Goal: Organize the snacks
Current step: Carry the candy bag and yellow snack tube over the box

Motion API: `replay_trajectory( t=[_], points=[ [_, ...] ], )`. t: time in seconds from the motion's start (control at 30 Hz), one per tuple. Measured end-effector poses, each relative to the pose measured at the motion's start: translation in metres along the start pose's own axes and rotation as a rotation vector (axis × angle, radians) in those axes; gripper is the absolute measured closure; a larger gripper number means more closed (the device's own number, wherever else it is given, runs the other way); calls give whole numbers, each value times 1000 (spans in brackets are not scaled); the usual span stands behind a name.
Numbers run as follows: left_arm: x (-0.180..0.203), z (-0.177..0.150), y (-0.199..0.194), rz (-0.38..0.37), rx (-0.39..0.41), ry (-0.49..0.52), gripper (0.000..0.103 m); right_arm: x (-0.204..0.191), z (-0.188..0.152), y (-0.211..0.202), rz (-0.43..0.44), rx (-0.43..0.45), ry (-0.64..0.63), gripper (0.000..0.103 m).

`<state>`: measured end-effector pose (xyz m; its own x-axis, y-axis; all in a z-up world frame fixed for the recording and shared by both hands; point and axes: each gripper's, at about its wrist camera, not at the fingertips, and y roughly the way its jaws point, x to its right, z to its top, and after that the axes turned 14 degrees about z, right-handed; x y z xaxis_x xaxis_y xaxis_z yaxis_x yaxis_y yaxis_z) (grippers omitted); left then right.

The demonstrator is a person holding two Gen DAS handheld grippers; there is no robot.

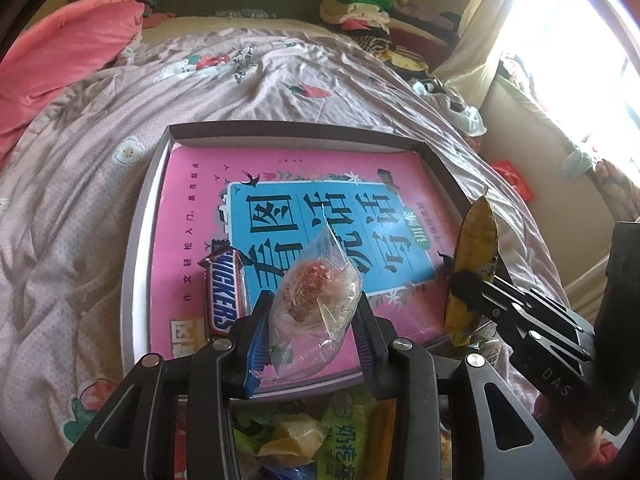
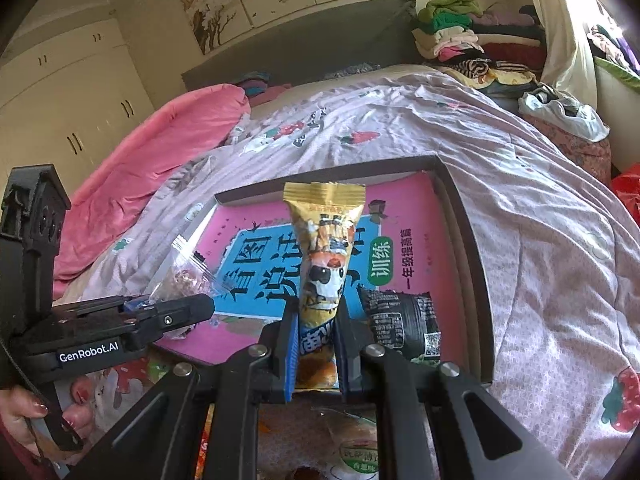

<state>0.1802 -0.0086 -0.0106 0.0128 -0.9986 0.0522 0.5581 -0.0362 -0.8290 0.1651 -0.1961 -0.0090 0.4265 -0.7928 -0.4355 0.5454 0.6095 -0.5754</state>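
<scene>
- Left wrist view: the left gripper is pinching a clear plastic bag of reddish shredded snack, blue pads squeezing both sides of it.
- That bag hangs over the near half of the shallow dark-rimmed cardboard tray, which sits on the pale lilac printed quilt.
- Inside the tray, a pink and blue book cover lines the floor, and a brown Snickers bar lies on it just left of the held bag.
- Off to the tray's right edge, the right gripper comes in with a yellow foil snack packet standing up out of its tips.
- Below the tray's near edge, green and yellow wrapped snacks are waiting in a loose heap.
- Right wrist view: the right gripper is clamped tight on that yellow packet, gripping its lower part, the top crimp pointing at the tray's far wall.
- A black crinkled snack pouch lies in the tray's near right corner, just beside the fingers.
- The left gripper is to the tray's left with its clear bag.
- My worry: the clear bag is soft and slippery, so it could slump out early or land on the Snickers.
- Both grippers are close over one tray; they could bump.
- The tall packet, held low, may topple onto the black pouch.
</scene>
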Motion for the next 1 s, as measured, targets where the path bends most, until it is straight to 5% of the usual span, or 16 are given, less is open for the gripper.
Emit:
replay_trajectory(
  t=[1.0],
  points=[
    [4, -4, 2, -1, -9, 2, 63, -5, -10, 5, 2, -54, -11, 78]
  ],
)
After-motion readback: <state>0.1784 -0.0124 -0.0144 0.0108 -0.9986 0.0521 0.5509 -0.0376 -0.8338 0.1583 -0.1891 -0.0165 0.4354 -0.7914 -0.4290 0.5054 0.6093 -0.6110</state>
